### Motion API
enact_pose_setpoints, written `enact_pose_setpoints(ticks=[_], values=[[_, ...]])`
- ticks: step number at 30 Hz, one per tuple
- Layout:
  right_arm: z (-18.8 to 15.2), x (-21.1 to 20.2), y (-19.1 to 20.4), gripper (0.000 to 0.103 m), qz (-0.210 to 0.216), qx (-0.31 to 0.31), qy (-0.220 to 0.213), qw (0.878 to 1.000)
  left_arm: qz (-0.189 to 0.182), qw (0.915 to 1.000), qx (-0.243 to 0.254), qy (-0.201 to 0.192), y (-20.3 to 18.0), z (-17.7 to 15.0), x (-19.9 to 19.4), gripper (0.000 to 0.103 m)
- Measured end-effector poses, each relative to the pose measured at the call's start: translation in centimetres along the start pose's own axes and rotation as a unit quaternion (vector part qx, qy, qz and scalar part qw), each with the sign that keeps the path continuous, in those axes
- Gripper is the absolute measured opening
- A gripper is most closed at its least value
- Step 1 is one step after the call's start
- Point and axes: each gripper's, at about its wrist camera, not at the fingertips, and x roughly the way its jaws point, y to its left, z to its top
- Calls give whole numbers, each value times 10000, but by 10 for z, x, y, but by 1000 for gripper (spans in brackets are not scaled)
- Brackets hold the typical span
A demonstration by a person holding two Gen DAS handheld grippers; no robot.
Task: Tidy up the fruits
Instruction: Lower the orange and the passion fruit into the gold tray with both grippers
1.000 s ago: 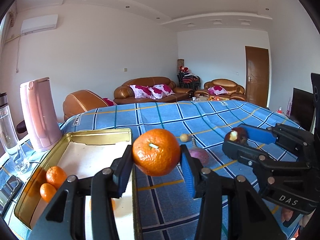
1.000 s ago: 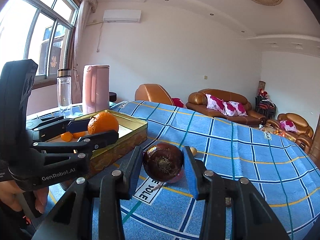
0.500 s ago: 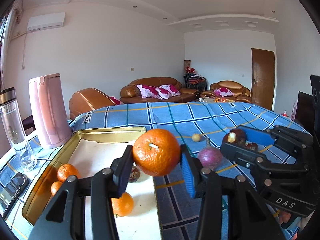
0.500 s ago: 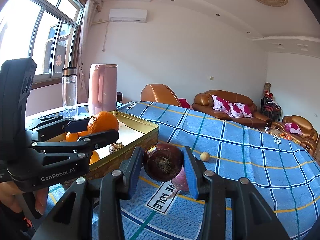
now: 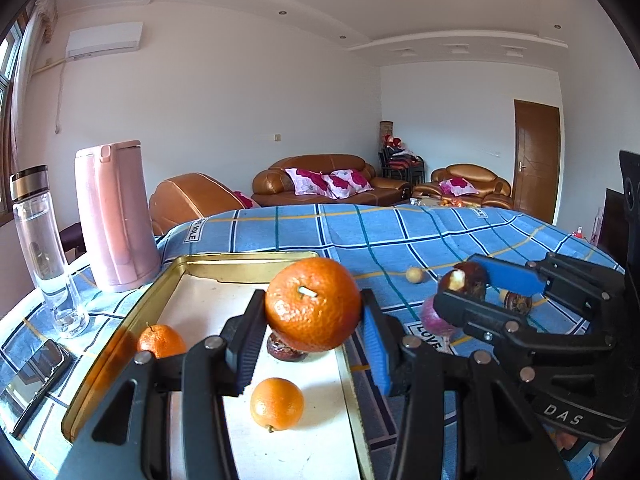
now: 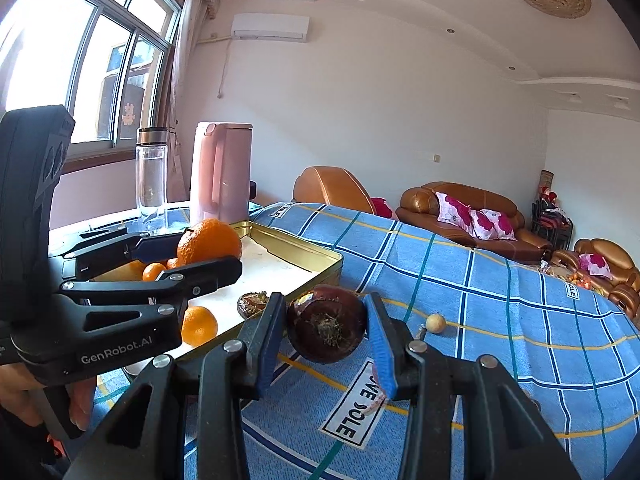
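Gripping orange (image 5: 313, 304), left tongs (image 5: 314, 330) closed on it; right tongs (image 6: 326, 330) clamped around dark mangosteen (image 6: 326, 329).

The right gripper (image 6: 326, 330) clamps a dark brown fruit (image 6: 326, 330), perhaps a mangosteen, above the blue checked cloth (image 6: 480, 304). Left of it, the left gripper (image 6: 208, 254) pinches an orange (image 6: 209, 242) over the gold tray (image 6: 312, 254).

- I'm in a home living room: brown leather sofas (image 5: 320, 180) with floral cushions (image 6: 472, 216).
- Wall air conditioner (image 6: 271, 27), wooden door (image 5: 536, 156), curtained window (image 6: 80, 64).
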Motion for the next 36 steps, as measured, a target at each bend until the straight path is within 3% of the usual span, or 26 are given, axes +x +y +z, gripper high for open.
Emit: enact_pose_setpoints(ticks=[36], values=[[15, 34, 46, 43, 461, -240, 44, 9986, 560, 9981, -173, 208, 52, -5, -2, 47]])
